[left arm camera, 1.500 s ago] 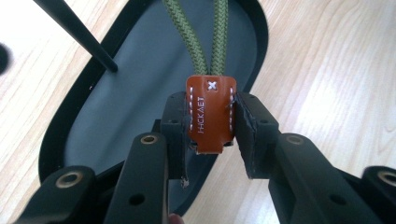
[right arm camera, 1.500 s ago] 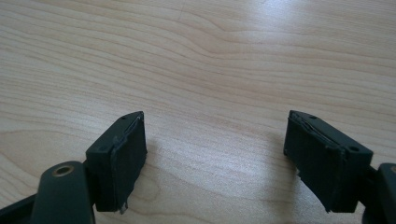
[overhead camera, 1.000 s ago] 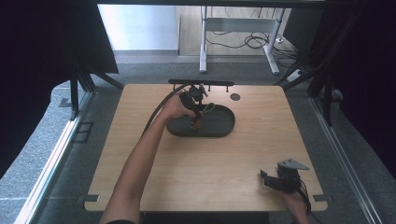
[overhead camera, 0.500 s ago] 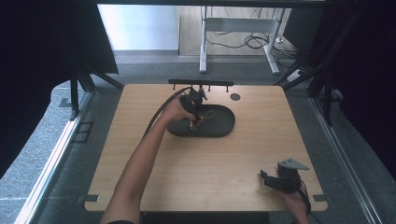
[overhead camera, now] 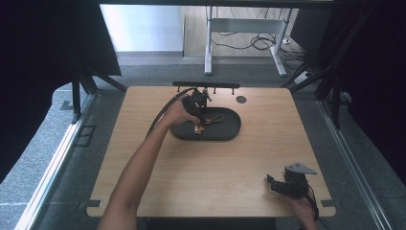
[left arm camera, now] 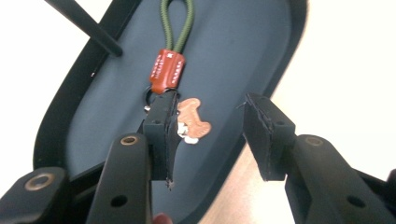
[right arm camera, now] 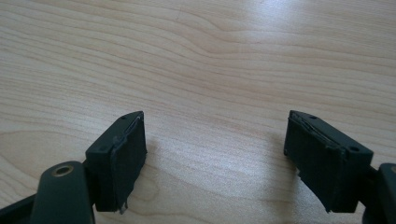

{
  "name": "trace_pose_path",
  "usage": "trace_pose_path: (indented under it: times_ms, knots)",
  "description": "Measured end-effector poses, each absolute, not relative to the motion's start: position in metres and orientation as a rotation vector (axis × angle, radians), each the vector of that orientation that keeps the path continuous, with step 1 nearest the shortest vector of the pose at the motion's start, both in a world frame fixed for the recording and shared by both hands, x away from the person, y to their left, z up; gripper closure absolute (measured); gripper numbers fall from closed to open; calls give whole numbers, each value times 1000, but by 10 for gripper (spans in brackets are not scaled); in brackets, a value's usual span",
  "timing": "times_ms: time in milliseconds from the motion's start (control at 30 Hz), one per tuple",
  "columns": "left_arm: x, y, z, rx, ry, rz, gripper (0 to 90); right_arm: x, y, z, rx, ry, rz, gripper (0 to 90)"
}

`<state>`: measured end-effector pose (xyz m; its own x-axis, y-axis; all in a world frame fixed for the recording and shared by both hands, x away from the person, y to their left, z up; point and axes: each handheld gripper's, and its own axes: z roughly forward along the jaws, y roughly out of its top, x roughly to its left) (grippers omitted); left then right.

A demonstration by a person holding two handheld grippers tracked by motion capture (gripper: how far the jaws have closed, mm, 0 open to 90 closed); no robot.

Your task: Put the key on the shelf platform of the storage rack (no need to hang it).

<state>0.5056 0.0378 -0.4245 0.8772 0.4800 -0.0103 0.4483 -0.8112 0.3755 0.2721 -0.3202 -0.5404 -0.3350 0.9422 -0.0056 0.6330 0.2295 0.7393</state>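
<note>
While left tool [left arm camera: 205,135] gapes wide over keychain [left arm camera: 175,88] in tray [left arm camera: 84,107], one jaw touching, keychain could be nudged aside; right tool [right arm camera: 215,158] held wide over bare desk [right arm camera: 210,56].

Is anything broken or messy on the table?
Nothing looks broken or spilled. A keychain with a green cord loop lies inside the dark oval tray, under the open left gripper. The right gripper rests open near the wooden table's corner.
</note>
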Motion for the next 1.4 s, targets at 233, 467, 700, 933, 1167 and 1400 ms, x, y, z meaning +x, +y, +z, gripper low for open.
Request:
trace_pose_path:
  times_ms: [233, 467, 700, 933, 1167, 1400]
  knots:
    - [486, 45, -413, 2659, 655, 155, 549, 272, -320, -540, 1451, 2052, 902, 210]
    - [463, 59, -408, 2616, 628, 149, 540, 272, -320, -540, 1455, 2049, 902, 211]
    - [439, 77, -415, 2582, 619, 144, 531, 272, -320, -540, 1456, 2047, 900, 211]
    - [411, 98, -424, 2554, 613, 159, 527, 272, -320, -540, 1457, 2046, 898, 210]
    - [379, 117, -435, 2536, 623, 182, 523, 272, -320, -540, 1459, 2043, 896, 209]
    - [354, 133, -450, 2503, 658, 194, 521, 272, -320, -540, 1459, 2042, 892, 208]
